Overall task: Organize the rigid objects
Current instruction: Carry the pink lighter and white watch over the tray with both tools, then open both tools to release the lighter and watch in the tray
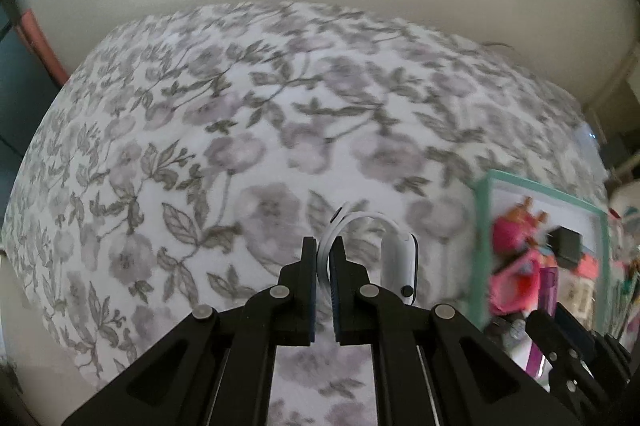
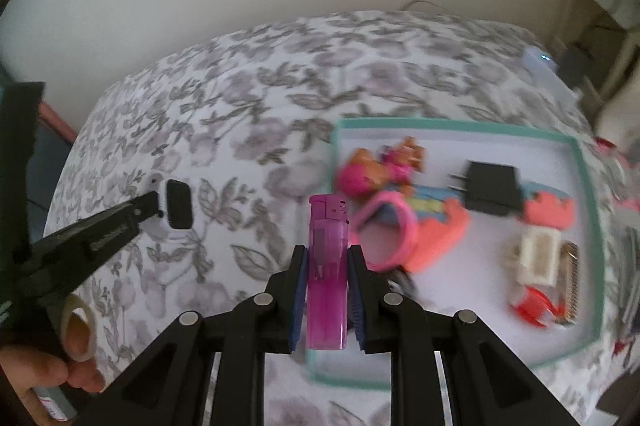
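Two items in transit: left gripper (image 1: 325, 258) clamped on a white smartwatch (image 1: 394, 258) strap, right gripper (image 2: 328, 262) clamped on a purple lighter (image 2: 327, 274) above the near-left corner of the teal-rimmed tray (image 2: 586, 186). Tray already holds toys, charger, hair clips; far-right stretch free. Floral bedspread (image 1: 240, 146) left of it lies open.

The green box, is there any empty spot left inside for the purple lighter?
Yes. Inside the green box, the white floor is bare along the far wall, behind the pink toys and black charger. The near strip toward the right corner also looks free. The middle is crowded, and the white clip and red piece fill the right side.
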